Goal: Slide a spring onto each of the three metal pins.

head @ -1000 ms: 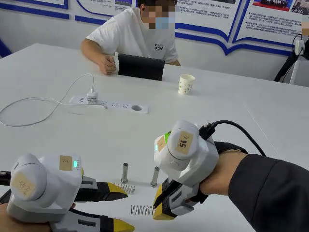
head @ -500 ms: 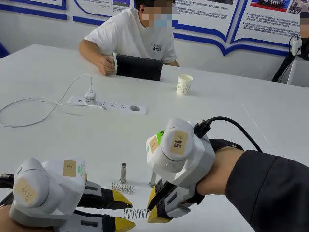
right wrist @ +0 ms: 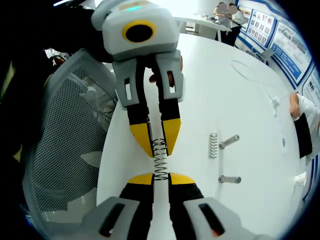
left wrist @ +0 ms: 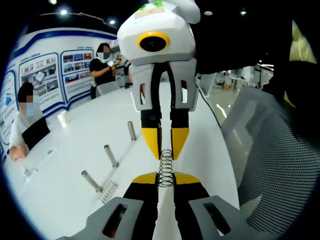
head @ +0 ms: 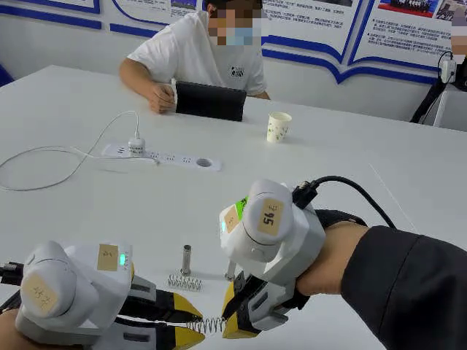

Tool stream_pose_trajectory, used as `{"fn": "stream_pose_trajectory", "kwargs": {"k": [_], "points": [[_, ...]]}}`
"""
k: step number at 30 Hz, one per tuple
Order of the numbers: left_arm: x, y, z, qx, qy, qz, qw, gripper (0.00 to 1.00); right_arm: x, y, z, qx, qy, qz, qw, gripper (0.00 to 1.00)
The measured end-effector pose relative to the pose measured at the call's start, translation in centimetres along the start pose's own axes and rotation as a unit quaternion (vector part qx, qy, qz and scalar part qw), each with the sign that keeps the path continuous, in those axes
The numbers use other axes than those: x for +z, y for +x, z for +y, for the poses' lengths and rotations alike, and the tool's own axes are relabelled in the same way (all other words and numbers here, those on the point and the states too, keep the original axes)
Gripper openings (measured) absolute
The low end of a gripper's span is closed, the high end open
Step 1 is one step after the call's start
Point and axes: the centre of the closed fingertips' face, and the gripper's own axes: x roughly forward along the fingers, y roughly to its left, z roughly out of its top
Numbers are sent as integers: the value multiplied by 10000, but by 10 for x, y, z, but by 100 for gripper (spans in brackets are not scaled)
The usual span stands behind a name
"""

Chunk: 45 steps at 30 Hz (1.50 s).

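Note:
A small coil spring hangs just above the white table, stretched between my two grippers. My left gripper is shut on its left end and my right gripper is shut on its right end. In the left gripper view the spring runs from my left gripper up to the right gripper. Three metal pins stand in a row on the table, all bare. A second spring lies beside the near pin. Another pin is partly hidden behind the right gripper.
A white power strip with a plugged cable lies further back on the left. A paper cup stands mid-table. A person sits at the far edge with a dark tablet. A mesh chair is beside the near table edge.
The right gripper has carried the spring left and slightly off the table. The left gripper's jaws, wide apart a second ago, have closed on the spring's free end.

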Motion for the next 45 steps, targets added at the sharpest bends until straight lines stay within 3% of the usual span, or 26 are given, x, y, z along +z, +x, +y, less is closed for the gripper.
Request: {"fn": "stream_pose_trajectory", "kwargs": {"k": [10,17,28,45], "points": [[8,-3,-1,-21,-51,-144,9999,10,-4,4,0,23,20,10,10000,14],[6,-2,0,-2,-69,-101,9999,10,-2,1,-1,-21,1,-32,10000,12],[2,-3,2,30,-115,-48,9999,10,27,-16,-2,-101,-16,-454,9989,12],[2,-2,0,50,-121,-34,9999,10,44,-16,3,-106,-235,-510,9984,12]]}}
